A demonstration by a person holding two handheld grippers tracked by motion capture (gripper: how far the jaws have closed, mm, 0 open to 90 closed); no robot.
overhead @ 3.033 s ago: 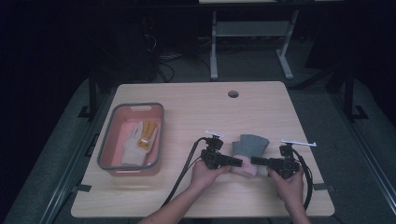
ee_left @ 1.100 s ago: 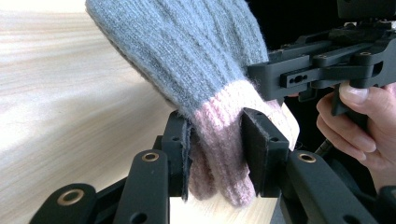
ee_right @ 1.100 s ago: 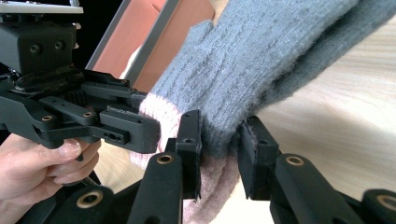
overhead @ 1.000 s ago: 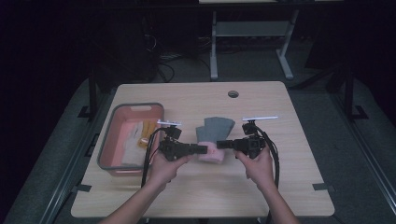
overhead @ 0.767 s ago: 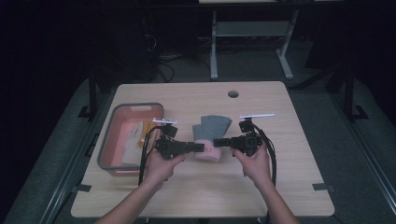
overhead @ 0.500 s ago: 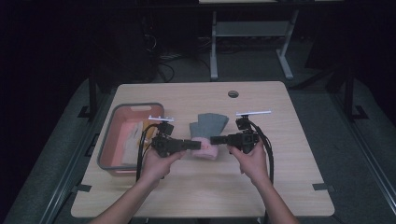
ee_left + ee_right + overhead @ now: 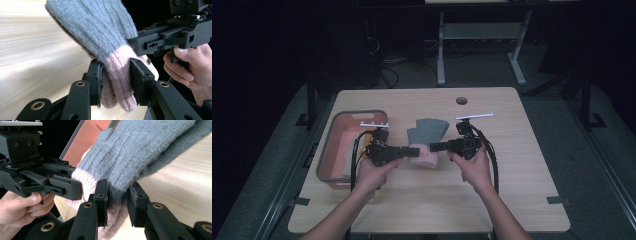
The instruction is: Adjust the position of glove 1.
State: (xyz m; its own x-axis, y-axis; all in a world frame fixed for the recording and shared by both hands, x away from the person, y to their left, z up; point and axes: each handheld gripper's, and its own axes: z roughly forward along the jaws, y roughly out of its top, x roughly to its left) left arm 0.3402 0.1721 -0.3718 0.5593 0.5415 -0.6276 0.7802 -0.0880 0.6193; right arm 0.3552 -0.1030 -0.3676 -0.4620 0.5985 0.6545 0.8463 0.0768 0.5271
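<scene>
Together, the left hand-held gripper (image 7: 411,150) and right hand-held gripper (image 7: 435,146), jaws narrowed, each pinched the pink cuff of a grey knit glove (image 7: 426,135) above the table (image 7: 512,165), beside a red bin (image 7: 337,145). No writing was legible.

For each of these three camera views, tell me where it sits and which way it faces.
High view: above the person's side, looking forward and down on the table; both forearms enter from below.
Left gripper view: rides the left gripper, looking along its jaws at the grey-and-pink knit glove; the other hand shows.
Right gripper view: rides the right gripper, facing the red bin.
Shared: both gripper views show the glove's pink cuff clamped.
</scene>
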